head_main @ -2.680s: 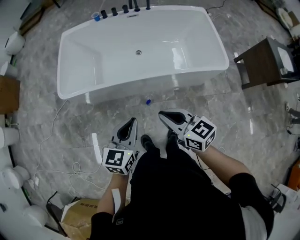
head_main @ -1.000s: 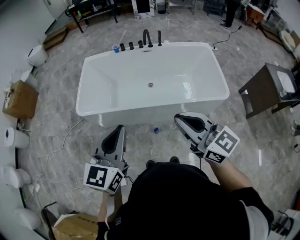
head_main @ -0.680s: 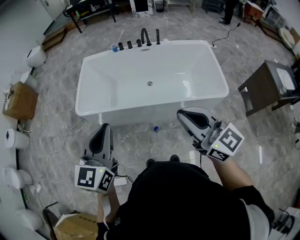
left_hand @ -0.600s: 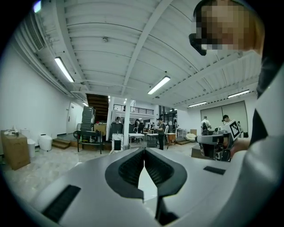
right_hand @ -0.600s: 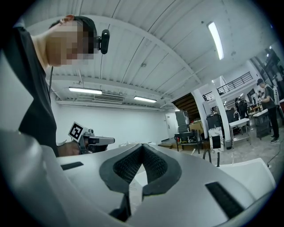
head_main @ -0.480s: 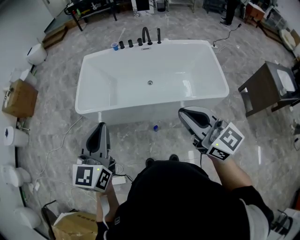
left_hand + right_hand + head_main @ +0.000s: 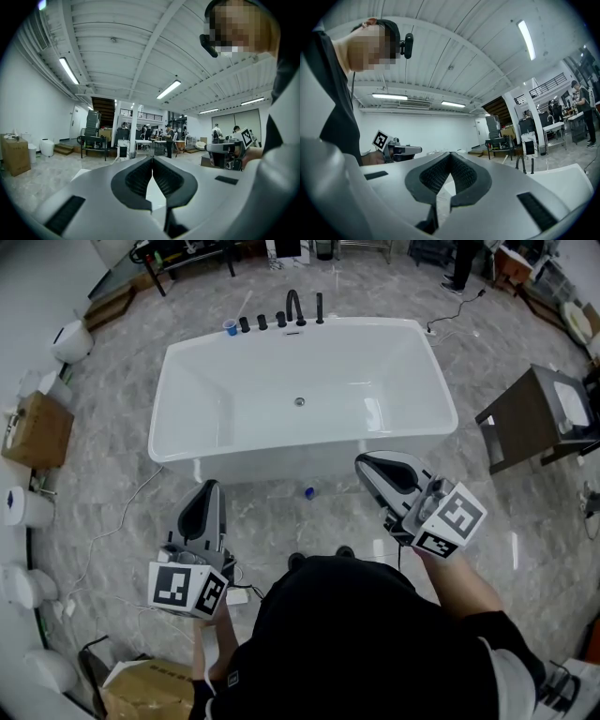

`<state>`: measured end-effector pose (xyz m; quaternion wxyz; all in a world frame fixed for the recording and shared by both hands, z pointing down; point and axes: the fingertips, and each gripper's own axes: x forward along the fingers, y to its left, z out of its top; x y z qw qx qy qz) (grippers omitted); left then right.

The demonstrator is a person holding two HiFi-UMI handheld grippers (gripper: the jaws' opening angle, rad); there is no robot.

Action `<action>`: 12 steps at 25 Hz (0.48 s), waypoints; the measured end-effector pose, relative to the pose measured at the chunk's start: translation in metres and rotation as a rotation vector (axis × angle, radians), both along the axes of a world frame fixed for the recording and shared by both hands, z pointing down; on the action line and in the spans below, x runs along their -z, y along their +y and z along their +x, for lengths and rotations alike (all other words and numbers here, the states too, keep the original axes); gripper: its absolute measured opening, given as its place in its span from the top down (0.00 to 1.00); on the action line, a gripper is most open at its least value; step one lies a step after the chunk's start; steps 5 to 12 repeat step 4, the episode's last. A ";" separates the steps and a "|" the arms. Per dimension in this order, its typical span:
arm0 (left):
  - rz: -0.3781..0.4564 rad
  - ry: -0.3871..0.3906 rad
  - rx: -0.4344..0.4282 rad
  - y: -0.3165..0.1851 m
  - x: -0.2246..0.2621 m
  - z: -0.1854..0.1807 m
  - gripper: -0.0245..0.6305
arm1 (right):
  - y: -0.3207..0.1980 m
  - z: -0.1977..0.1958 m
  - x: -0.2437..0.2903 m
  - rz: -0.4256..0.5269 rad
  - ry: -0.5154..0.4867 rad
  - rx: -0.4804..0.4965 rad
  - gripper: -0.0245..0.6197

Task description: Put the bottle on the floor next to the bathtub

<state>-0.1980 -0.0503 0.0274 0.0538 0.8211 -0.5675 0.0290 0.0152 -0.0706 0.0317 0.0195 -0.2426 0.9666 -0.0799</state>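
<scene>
Okay, near end first: left tool (image 7: 212,486) is pinched together and empty, and it has slid out toward 9 o'clock over the last second. Right tool (image 7: 360,465) is also closed on nothing and hasn't budged. Neither carries anything, so I read the placing as done and the hands as backing off. Bottle (image 7: 307,492) sits on the floor (image 7: 122,484) between the tools, apart from both: 3 o'clock of the left tip, 8 o'clock of the right. Bathtub (image 7: 281,463) is just beyond it at 12 o'clock.
</scene>
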 end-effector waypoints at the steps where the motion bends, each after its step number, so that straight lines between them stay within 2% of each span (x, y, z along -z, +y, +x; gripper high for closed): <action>1: 0.000 -0.001 -0.003 0.000 0.000 0.001 0.94 | 0.000 0.000 0.000 -0.001 0.000 0.001 0.92; 12: -0.001 -0.003 -0.012 -0.001 0.001 0.006 0.94 | 0.000 -0.001 0.000 -0.003 -0.003 0.007 0.92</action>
